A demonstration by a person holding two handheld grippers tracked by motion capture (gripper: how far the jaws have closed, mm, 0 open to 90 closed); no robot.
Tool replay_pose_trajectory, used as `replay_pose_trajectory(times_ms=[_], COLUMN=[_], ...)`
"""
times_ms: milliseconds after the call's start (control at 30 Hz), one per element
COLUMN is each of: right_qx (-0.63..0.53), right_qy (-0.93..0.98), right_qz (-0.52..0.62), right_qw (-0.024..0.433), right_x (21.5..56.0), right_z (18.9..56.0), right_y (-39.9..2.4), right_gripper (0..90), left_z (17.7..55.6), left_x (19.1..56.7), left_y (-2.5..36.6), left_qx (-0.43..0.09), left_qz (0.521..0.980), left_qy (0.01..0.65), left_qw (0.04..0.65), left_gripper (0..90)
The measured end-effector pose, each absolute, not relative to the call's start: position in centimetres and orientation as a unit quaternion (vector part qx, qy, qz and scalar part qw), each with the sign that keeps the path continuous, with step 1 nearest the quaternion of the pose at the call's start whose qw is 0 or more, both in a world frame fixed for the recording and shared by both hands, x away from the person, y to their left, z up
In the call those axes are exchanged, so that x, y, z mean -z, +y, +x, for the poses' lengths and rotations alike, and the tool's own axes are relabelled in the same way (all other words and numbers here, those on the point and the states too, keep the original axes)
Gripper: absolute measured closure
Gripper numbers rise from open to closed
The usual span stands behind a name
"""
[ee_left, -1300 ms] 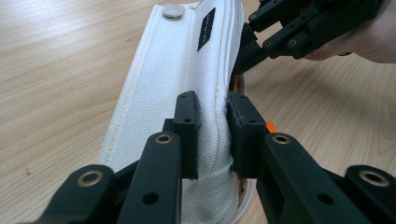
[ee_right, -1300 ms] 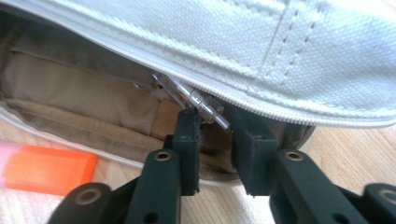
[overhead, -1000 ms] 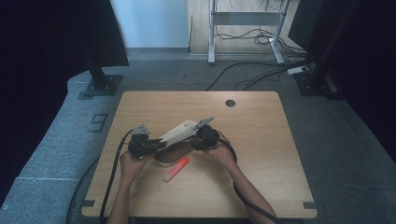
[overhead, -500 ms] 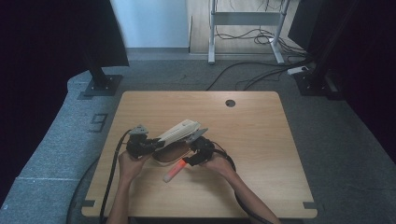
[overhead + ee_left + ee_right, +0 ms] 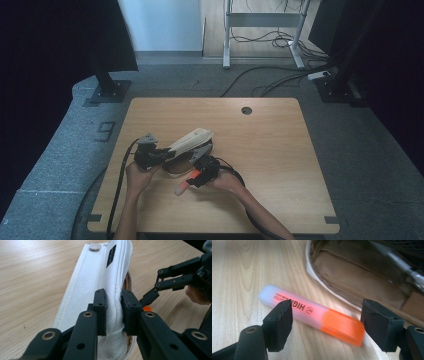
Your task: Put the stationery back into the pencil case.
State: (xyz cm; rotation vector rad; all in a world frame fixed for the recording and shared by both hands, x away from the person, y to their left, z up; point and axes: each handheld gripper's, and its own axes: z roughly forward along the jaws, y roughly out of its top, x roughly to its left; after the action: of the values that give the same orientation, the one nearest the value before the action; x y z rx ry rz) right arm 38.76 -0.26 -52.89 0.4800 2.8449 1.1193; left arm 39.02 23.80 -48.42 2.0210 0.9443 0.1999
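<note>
The step in hand looks like packing: the left gripper [image 5: 113, 312] is clenched on the upper flap of the white pencil case [image 5: 100, 277] and holds it lifted open, while the right gripper [image 5: 327, 320] hangs over the highlighter [image 5: 312, 315] with its jaws released and wide apart, one on each side of the pen, not touching it.

In the high view the highlighter [image 5: 186, 183] lies on the wooden table [image 5: 280, 150] in the lower middle of the frame, just below the pencil case [image 5: 190, 141] and under the right gripper [image 5: 200, 172]; the left gripper [image 5: 150, 155] is at the left end of the case.

The pen's long axis runs diagonally in the right gripper view, from upper left to lower right; the pale cap end points to the upper left, and the orange end points to the lower right, near the brown lining of the open case.

I judge the next move is to lower the jaws and close them across the middle of the barrel; the jaws already stand roughly across it, so little turning seems needed; then the pen must go into the opening, which the left gripper must keep wide.
</note>
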Motion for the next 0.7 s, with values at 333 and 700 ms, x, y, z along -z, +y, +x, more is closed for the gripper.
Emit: replay_pose_trajectory(times_ms=[333, 700], right_qx=[-0.341, -0.327], right_qy=[0.931, 0.940], right_qz=[0.126, 0.090], right_qw=[0.009, 0.012], right_x=[53.6, 53.2], right_z=[38.1, 36.8], right_y=[-0.1, -0.9], right_gripper=[34.1, 64.4], left_z=[39.0, 39.0], left_x=[48.4, 48.5], left_y=[23.8, 23.7], left_qx=[-0.079, -0.077], left_qz=[0.813, 0.813], left_qy=[0.378, 0.379], left_qw=[0.436, 0.436], left_gripper=[75.7, 75.7])
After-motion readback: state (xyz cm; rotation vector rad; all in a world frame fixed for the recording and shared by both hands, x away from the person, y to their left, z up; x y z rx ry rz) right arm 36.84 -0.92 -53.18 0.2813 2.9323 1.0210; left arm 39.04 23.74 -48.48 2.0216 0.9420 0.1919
